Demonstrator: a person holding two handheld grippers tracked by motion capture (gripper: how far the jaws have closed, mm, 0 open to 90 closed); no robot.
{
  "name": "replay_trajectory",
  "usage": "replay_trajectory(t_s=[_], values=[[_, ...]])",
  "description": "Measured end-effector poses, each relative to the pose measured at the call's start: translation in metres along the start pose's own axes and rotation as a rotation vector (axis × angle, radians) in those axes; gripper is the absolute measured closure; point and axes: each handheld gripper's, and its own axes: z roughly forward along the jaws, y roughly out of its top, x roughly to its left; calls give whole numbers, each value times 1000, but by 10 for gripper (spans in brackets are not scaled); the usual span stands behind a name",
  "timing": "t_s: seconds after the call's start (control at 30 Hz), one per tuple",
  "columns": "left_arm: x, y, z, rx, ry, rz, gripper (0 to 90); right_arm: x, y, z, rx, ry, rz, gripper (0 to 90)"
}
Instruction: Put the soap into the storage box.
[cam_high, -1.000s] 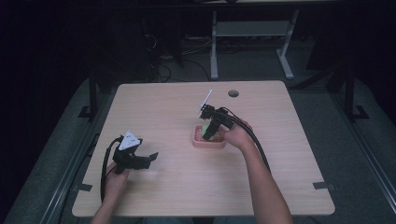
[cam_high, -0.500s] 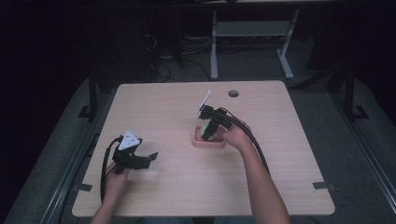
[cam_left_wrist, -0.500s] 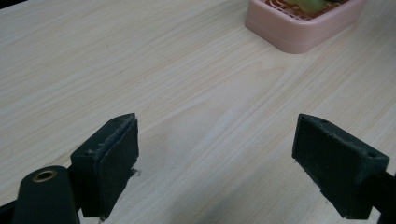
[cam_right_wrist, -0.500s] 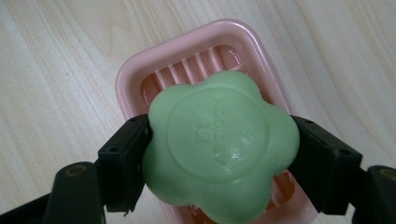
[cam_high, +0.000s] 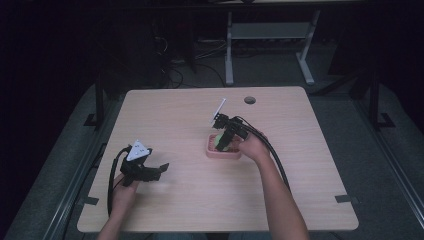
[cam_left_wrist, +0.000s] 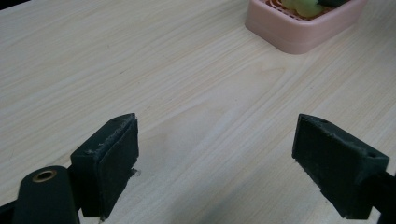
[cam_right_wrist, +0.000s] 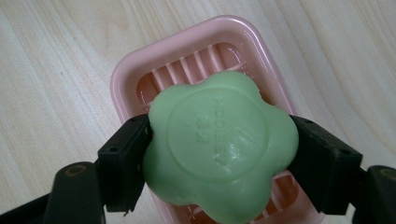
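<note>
The right gripper's (cam_right_wrist: 219, 154) fingers (cam_right_wrist: 123, 163) are closed on a green soap (cam_right_wrist: 219, 149), one pad pressed against each side of the flower-shaped bar. In the right gripper view the soap sits between the fingers directly above a pink soap dish (cam_right_wrist: 187, 46), whose ribbed floor shows behind and below it; whether the bar touches the ribs cannot be told. Raised lettering is stamped in a round panel on the soap's face, too faint to read.

The left gripper (cam_high: 150, 172) rests at the near left part of the desk (cam_high: 180, 120), well apart from the dish, held by the person's left hand (cam_high: 122, 192). Its fingers (cam_left_wrist: 109, 161) stand wide apart with nothing between them but bare wood grain.

Farther in, near the middle of the desk, the high view shows the right hand (cam_high: 252, 147) holding its gripper over the soap dish (cam_high: 222, 150), with the cable trailing back along the forearm. In the left gripper view the same dish (cam_left_wrist: 303, 30) lies at the far edge, green showing inside it.

Beyond, a round hole (cam_high: 249, 100) sits near the desk's far edge.
</note>
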Motion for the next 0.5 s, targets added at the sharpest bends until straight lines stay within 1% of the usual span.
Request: replay_trajectory(t_s=[0.13,0.33,0.37,0.43,0.5], values=[[0,0,0,-5,-1,-7,144,-1,-1,-1,-2,-2,5,250],[0,0,0,-3,-2,-4,144,-2,-4,-2,-1,-6,10,253],[0,0,0,4,-1,4,144,-3,-4,-3,-10,-10,9,255],[-1,0,1,-2,-2,-3,144,-5,-5,-9,-46,1,23,270],[-1,0,1,-2,-2,-3,144,-5,-5,-12,-46,1,21,273]])
